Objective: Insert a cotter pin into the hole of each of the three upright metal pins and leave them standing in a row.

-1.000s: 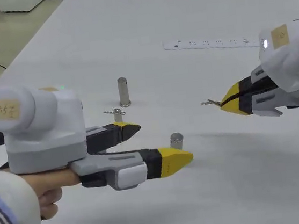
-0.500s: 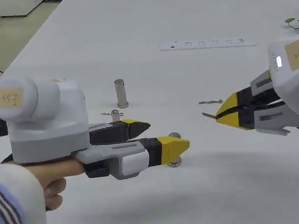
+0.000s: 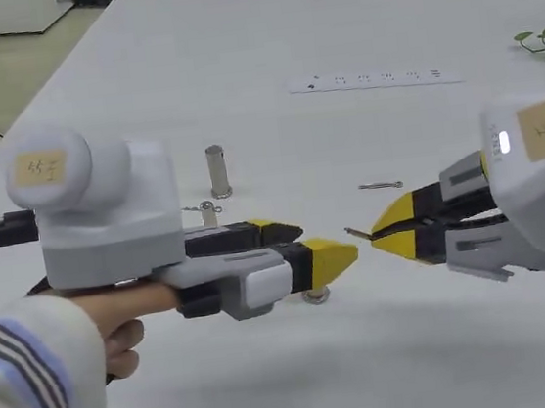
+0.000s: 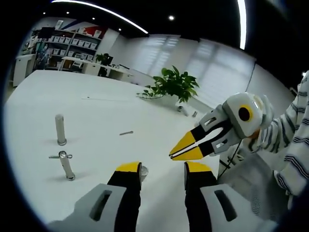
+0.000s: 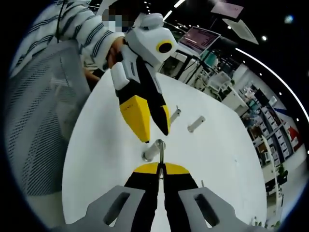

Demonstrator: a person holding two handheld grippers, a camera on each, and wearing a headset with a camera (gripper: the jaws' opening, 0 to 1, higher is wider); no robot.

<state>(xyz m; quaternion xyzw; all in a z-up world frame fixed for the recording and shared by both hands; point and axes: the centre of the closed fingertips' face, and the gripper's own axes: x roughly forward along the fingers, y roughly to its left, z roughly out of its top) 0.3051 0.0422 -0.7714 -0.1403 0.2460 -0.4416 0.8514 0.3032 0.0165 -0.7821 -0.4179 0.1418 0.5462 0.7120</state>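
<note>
Best to hold the tippy near metal pin [image 5: 152, 152] low in the open, empty left gripper [image 3: 324, 241], then poke in the thin, bendy cotter pin [image 5: 161, 154] pinched by the closed right gripper [image 5: 161, 170].

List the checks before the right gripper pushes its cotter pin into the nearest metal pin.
1. Cotter pin clamped in right gripper: ok.
2. Left gripper steadying nearest metal pin: not ok, jaws open, pin not gripped.
3. Cotter pin tip lined up with that pin's hole: cannot tell, hole not visible.
4. Middle metal pin already pinned and upright: ok.
5. Far metal pin upright: ok.
6. Spare cotter pin lying ready for the far one: ok.
</note>
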